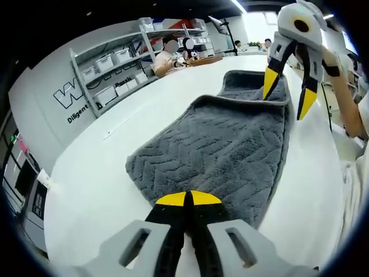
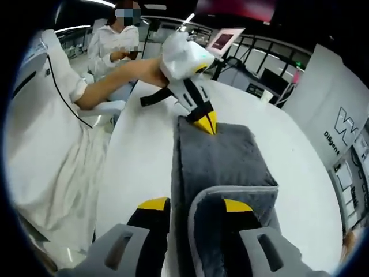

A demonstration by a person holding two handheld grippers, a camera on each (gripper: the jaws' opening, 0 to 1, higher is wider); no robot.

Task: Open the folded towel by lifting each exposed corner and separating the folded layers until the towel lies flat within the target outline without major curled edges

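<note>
A dark grey, herringbone-textured terry towel (image 1: 225, 144) with a lighter grey hem lies folded on the round white tabletop (image 1: 115, 156), its long axis running between the two tools. No target outline can be made out on the tabletop.

In the left gripper view, the left tool (image 1: 188, 199) sits at the near short end with its yellow-tipped black jaws clenched together; the tips meet right at the towel's edge, but whether any cloth is pinched between them cannot be told. The right gripper view shows the same tool (image 2: 204, 122) at the towel's far end (image 2: 214, 144), tips together on the hem.

The right tool (image 2: 196, 205) stands at the opposite short end, its jaws released and straddling a raised, hemmed fold of the upper layer, one jaw on each side. From the left gripper view it (image 1: 287, 91) appears spread above that end, where the top layer is turned back.

The towel is still well folded, so the task looks early. The next move likely turns on the right tool, nearer the exposed fold, closing on that hem and carrying it away along the long axis while the left tool anchors its end.
</note>
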